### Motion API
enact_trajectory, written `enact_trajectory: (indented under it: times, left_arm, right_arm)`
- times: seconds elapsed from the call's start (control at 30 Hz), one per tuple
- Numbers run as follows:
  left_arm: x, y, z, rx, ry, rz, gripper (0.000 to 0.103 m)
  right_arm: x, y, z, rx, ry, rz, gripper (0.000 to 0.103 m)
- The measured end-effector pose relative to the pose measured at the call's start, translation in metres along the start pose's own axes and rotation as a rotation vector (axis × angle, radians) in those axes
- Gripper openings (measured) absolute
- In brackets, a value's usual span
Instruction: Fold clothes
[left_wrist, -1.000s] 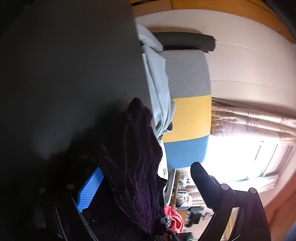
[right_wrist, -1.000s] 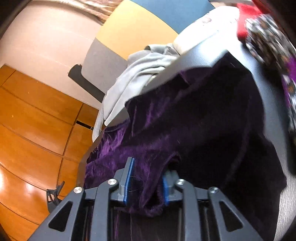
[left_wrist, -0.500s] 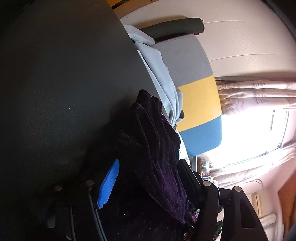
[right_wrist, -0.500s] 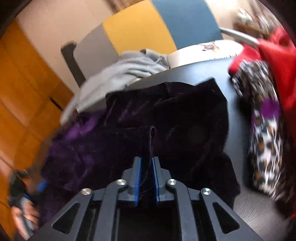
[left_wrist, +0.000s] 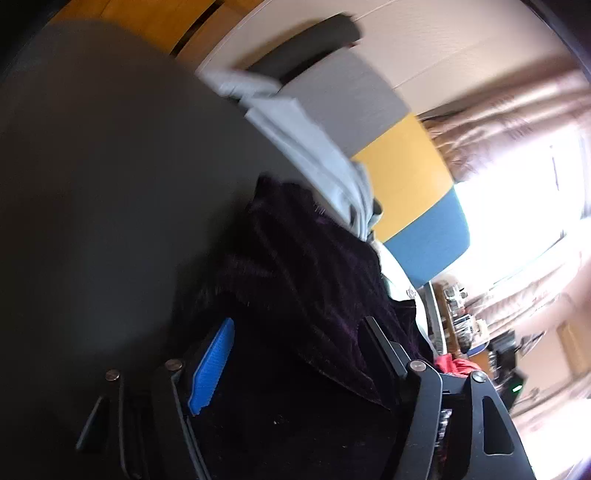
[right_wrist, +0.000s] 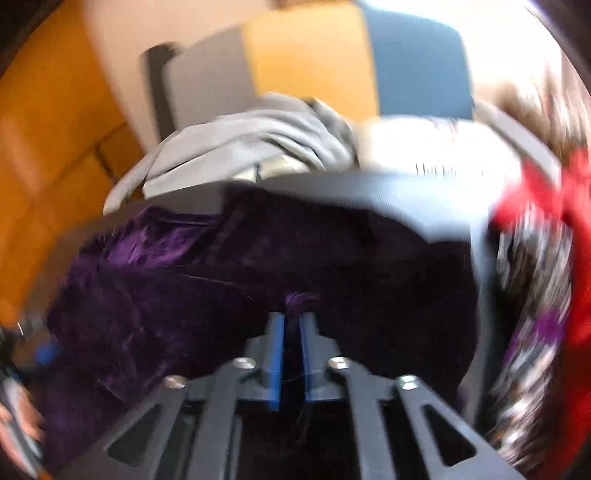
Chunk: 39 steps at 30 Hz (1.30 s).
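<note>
Purple velvet garment (right_wrist: 177, 295) lies bunched on the dark table (left_wrist: 92, 184), its left part brighter violet, its right part nearly black in shadow; the pile looks soft and crushed, with creases running across it and one edge seam showing as a thin line.

Starting at the left, the left gripper (left_wrist: 295, 354) straddles the cloth with its jaws spread wide. They have just been opening a little further, and the velvet lies between the blue pad and the black finger, but neither visibly presses on it, so it reads as let go. In the right wrist view this tool shows only as a blur at the left edge, with part of the person's hand.

Further right, the right gripper (right_wrist: 291, 325) is clenched on a small tuft of the velvet, which pokes up between its blue pads; its jaws have just been closing onto it.

For a clean fold, the pinch looks thin, so it probably should be lifted slowly, lest the slippery pile slide out. The left tool would do well to take a matching edge before any pull, so the cloth spreads flat instead of twisting.

Beyond lie a grey garment (right_wrist: 240, 147) at the table's far edge and, at the right, a red and patterned heap (right_wrist: 535, 258).
</note>
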<state>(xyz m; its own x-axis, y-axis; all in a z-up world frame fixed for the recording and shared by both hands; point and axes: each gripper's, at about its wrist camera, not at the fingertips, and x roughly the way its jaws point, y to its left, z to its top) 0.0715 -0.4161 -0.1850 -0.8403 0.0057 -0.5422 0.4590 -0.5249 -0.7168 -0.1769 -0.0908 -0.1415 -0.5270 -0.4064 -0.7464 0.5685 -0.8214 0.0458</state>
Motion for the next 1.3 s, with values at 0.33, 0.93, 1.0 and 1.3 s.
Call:
enact_trajectory:
  times: [0.33,0.93,1.0,1.3]
  left_arm:
    - [-0.028,0.033,0.005,-0.123,0.010,-0.151,0.081]
    - [0.009,0.006,0.003,0.110,-0.016,-0.137,0.084]
    - [0.010,0.005,0.002,0.120,-0.014,-0.135,0.086]
    - [0.013,0.008,0.001,0.128,-0.022,-0.156,0.088]
  right_arm:
    - [0.010,-0.018,-0.010,0.046,0.022,-0.155,0.023]
    - [0.079,0.270,0.141,-0.446,0.361,0.742,0.032]
    - [0.103,0.294,0.144,-0.497,0.420,0.716,0.032]
    - [0.152,0.318,0.132,-0.615,0.718,0.751,0.035]
